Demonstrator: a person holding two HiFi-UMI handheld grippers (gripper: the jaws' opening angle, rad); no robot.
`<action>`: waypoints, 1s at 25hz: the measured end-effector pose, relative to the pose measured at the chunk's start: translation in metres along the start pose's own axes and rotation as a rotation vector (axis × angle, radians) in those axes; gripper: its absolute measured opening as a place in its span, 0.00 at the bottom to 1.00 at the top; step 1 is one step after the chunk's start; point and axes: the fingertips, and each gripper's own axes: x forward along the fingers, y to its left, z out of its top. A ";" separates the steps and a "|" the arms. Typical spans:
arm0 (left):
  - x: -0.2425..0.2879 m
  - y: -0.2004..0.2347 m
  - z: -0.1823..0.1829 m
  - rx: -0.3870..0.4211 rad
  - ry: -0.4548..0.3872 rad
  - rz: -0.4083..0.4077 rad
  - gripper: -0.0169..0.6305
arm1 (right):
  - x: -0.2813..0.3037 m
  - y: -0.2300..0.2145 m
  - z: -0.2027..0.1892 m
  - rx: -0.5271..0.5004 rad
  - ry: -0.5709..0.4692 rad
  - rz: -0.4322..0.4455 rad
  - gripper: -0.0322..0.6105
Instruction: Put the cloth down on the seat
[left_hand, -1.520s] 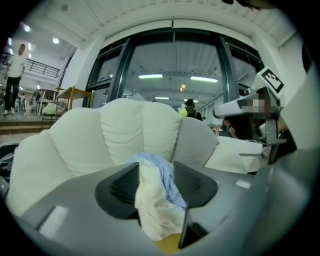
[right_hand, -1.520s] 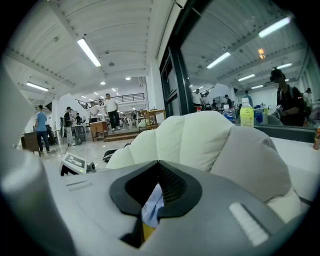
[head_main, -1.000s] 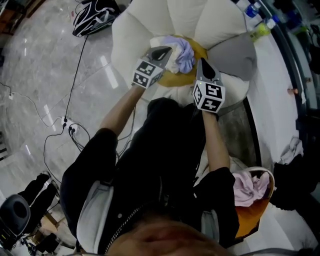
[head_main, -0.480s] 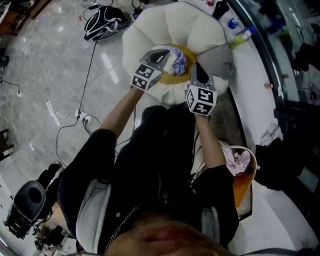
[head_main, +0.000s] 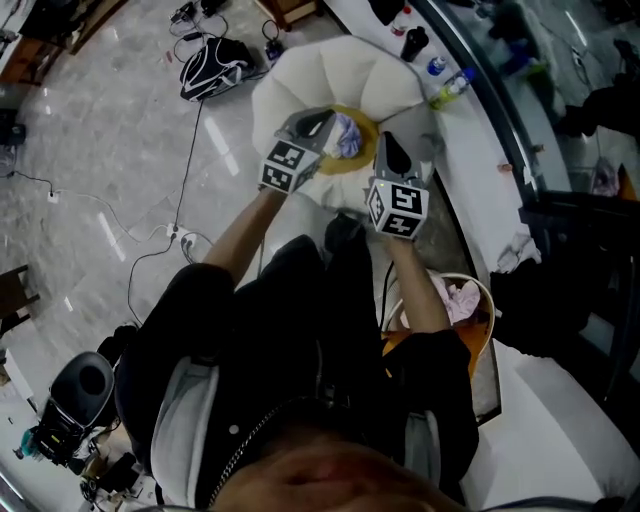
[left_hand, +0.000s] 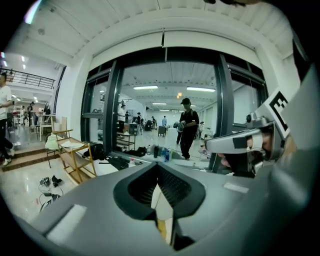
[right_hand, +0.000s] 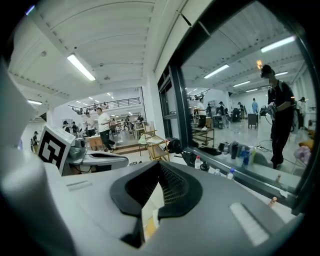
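Observation:
A lilac and white cloth (head_main: 347, 131) lies bunched on the yellow seat cushion (head_main: 362, 152) of a white petal-shaped chair (head_main: 330, 68). Both grippers are held high over the seat, apart from the cloth. My left gripper (head_main: 322, 119) hangs over the cloth's left part and hides some of it; my right gripper (head_main: 388, 148) is just right of the seat. In the left gripper view the jaws (left_hand: 159, 180) stand shut with nothing between them. The right gripper's jaws (right_hand: 157, 182) look the same, shut and empty. Each gripper view shows the room ahead, not the chair.
A basket (head_main: 488, 300) with pink cloth in it stands at my right side. A black bag (head_main: 214, 64) and cables (head_main: 170, 240) lie on the floor to the left. Bottles (head_main: 452, 84) stand on the white ledge along the window.
Both grippers have risen well above the chair, which now looks smaller and farther below. The cloth has stayed on the seat. The jaws have stayed shut.

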 end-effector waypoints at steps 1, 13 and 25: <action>-0.003 -0.002 0.008 -0.006 0.006 0.003 0.04 | -0.004 0.001 0.008 -0.001 0.002 0.004 0.04; -0.006 -0.011 0.061 -0.033 -0.007 0.030 0.04 | -0.018 -0.010 0.059 -0.029 -0.016 0.064 0.04; 0.018 0.001 0.078 -0.022 -0.019 0.080 0.04 | 0.009 -0.018 0.089 -0.086 -0.043 0.151 0.04</action>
